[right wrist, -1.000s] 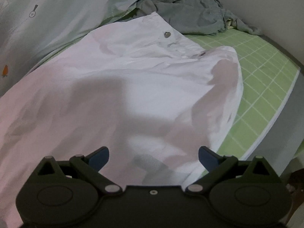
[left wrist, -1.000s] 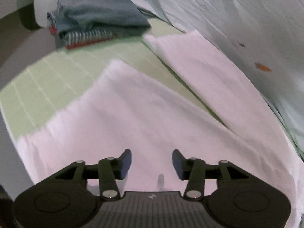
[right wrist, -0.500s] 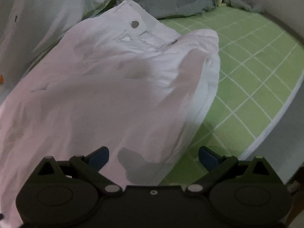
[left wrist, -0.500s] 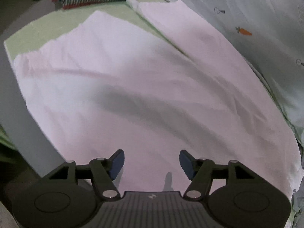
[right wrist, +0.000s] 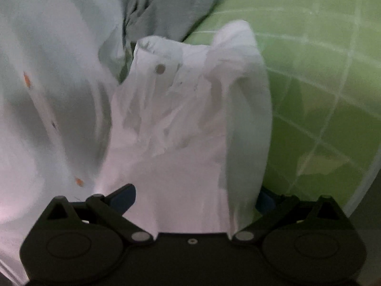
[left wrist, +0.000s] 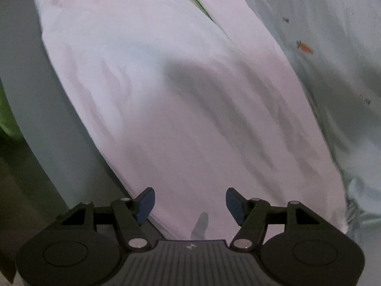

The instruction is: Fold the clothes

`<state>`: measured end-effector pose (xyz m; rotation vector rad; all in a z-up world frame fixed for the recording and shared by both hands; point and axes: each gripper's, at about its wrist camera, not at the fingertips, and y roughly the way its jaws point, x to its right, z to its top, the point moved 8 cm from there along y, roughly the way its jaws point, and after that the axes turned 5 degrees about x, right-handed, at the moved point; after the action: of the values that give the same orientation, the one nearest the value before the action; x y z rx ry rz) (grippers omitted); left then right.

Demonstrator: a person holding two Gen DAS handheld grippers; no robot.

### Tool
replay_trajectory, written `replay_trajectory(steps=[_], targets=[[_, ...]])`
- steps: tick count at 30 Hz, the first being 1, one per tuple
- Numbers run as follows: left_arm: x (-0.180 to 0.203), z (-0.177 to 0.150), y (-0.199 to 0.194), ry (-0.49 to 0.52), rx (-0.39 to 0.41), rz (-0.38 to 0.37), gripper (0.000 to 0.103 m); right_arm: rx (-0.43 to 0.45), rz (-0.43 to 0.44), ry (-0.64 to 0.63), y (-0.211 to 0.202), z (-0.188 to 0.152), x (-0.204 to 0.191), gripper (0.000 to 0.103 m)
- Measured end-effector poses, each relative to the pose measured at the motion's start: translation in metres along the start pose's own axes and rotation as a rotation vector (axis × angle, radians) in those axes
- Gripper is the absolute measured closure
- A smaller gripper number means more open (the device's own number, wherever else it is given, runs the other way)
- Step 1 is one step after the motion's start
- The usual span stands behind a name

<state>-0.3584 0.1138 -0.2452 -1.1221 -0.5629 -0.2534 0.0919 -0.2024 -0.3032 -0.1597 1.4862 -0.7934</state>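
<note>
Both jaws open: left gripper (left wrist: 190, 200) over trousers (left wrist: 166, 95) leg, right gripper (right wrist: 194, 196) straddling the waist. Pinch edges evenly, keep cloth taut.

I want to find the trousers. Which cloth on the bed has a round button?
The white garment, bunched up in the middle between the right tongs. The pale carrot-print cloth and the grey clothes show no button.

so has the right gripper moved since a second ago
Yes. The right gripper has closed in on the white trousers: their waist button was far off, and cloth now lies between its open jaws.
</note>
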Motion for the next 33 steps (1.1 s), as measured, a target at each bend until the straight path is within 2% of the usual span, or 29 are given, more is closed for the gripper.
replay_trajectory(steps=[4, 9, 14, 18, 24, 28, 33], targets=[[-0.012, 0.004, -0.007, -0.082, 0.013, -0.070, 0.035, -0.025, 0.052, 0.091, 0.000, -0.006, 0.002, 0.000], [-0.035, 0.024, -0.017, -0.139, 0.036, -0.100, 0.035, -0.069, 0.072, 0.089, 0.008, -0.026, -0.008, 0.000], [-0.064, 0.059, -0.025, -0.162, 0.086, -0.054, 0.030, -0.084, 0.078, 0.089, 0.012, -0.050, -0.017, 0.000], [-0.088, 0.095, -0.028, -0.126, 0.117, 0.005, 0.030, -0.056, 0.074, 0.107, 0.015, -0.066, -0.021, 0.000], [-0.121, 0.161, -0.031, -0.177, 0.190, 0.017, 0.029, 0.007, 0.063, 0.126, 0.017, -0.093, -0.027, 0.000], [-0.145, 0.206, -0.033, -0.143, 0.229, 0.070, 0.029, 0.079, 0.022, 0.109, 0.017, -0.102, -0.032, 0.000], [-0.151, 0.243, -0.017, -0.118, 0.223, 0.107, 0.029, 0.156, -0.053, 0.093, 0.013, -0.105, -0.035, 0.000]])
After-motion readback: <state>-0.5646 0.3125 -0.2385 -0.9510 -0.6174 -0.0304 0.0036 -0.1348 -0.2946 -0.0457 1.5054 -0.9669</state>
